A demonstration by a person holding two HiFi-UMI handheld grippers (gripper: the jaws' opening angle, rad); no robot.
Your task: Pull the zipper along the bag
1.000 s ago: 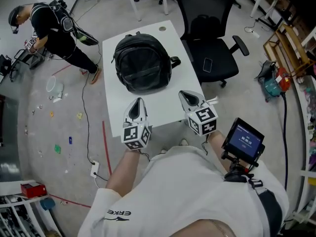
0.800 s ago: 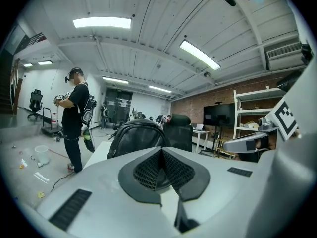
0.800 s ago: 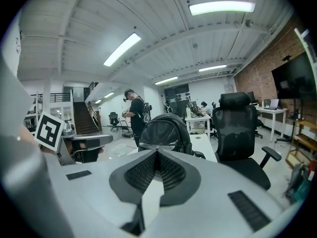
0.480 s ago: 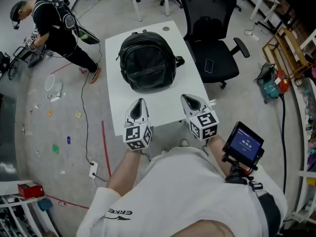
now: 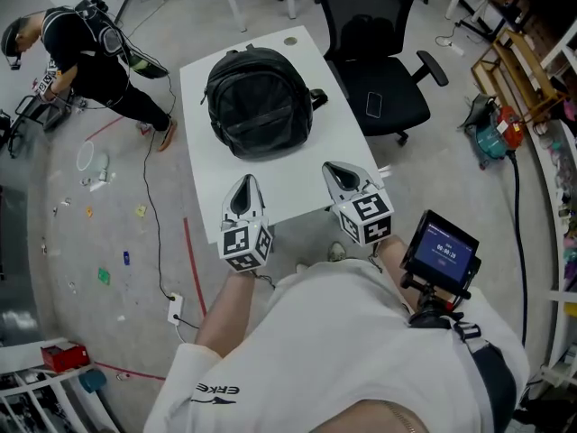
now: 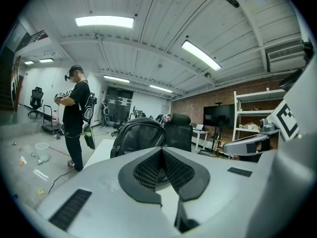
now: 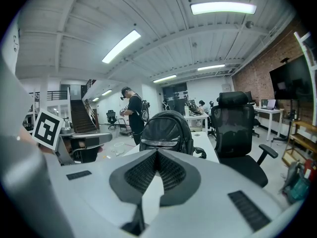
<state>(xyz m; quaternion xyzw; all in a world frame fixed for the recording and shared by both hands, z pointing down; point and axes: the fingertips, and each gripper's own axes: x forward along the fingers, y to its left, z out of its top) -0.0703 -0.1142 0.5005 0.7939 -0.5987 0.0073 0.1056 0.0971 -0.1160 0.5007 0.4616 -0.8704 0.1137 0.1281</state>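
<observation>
Right now the black backpack (image 5: 260, 102) sits on the far half of the white table (image 5: 302, 188), and the near edge is bare. The left gripper (image 5: 243, 184) and right gripper (image 5: 334, 170) hover over that near edge, jaws pressed together on nothing, apart from the bag. An office chair (image 5: 383, 84) crowds the right edge. Only the gripper views show the wall screen (image 6: 219, 115).

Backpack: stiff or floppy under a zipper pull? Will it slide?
Backpack looks soft but domed, so probably part-filled; fabric may bunch. It lies loose on the smooth table, so it likely slides unless braced. Broad footprint: tipping unlikely.
</observation>
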